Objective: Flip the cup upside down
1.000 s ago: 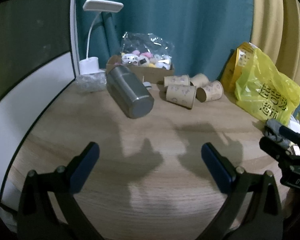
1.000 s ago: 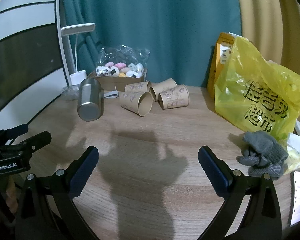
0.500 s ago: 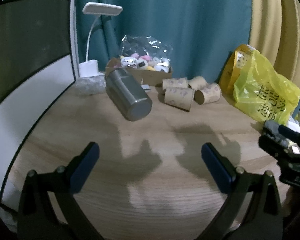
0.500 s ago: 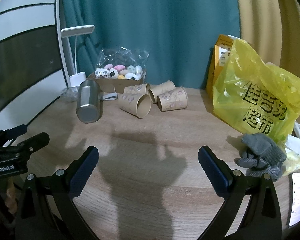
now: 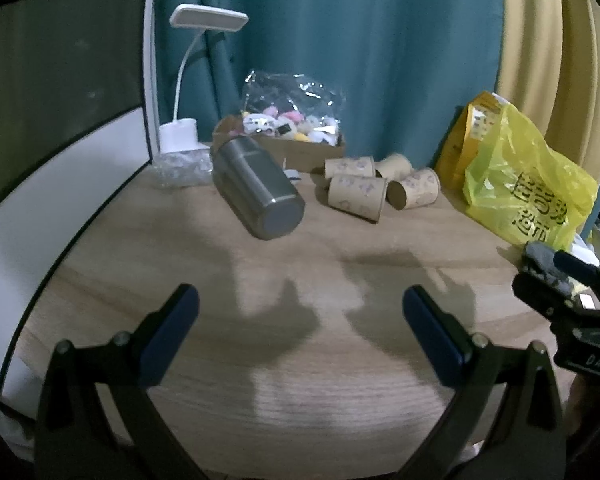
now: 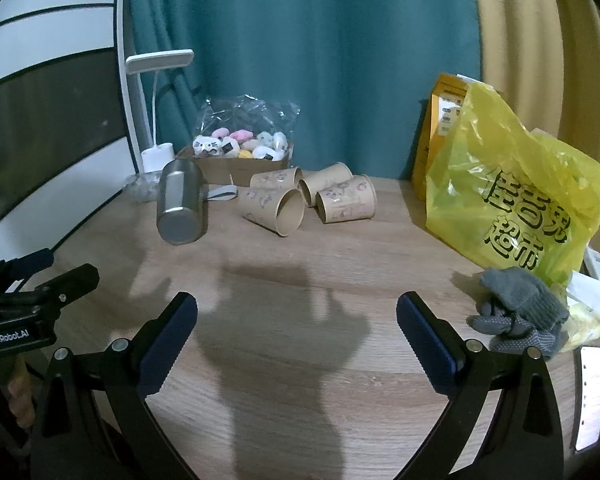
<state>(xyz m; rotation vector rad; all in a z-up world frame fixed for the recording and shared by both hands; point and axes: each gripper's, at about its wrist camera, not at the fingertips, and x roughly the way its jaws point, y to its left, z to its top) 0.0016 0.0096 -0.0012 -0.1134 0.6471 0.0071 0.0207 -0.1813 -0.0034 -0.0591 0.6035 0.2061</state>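
Observation:
A steel cup [image 5: 256, 190] lies on its side on the wooden table, base toward me; it also shows in the right wrist view [image 6: 180, 208]. Three brown paper cups [image 5: 358, 196] lie on their sides to its right, also in the right wrist view [image 6: 274, 210]. My left gripper [image 5: 300, 330] is open and empty, well short of the steel cup. My right gripper [image 6: 296, 334] is open and empty, short of the paper cups. Each gripper shows at the edge of the other's view.
A cardboard box of small plush toys [image 6: 240, 156] and a white desk lamp [image 5: 184, 136] stand at the back by the teal curtain. A yellow plastic bag [image 6: 512, 196] and grey gloves [image 6: 520, 312] lie at the right.
Both grippers have drawn back slightly from the cups. Both stay open and empty. The cups have not moved.

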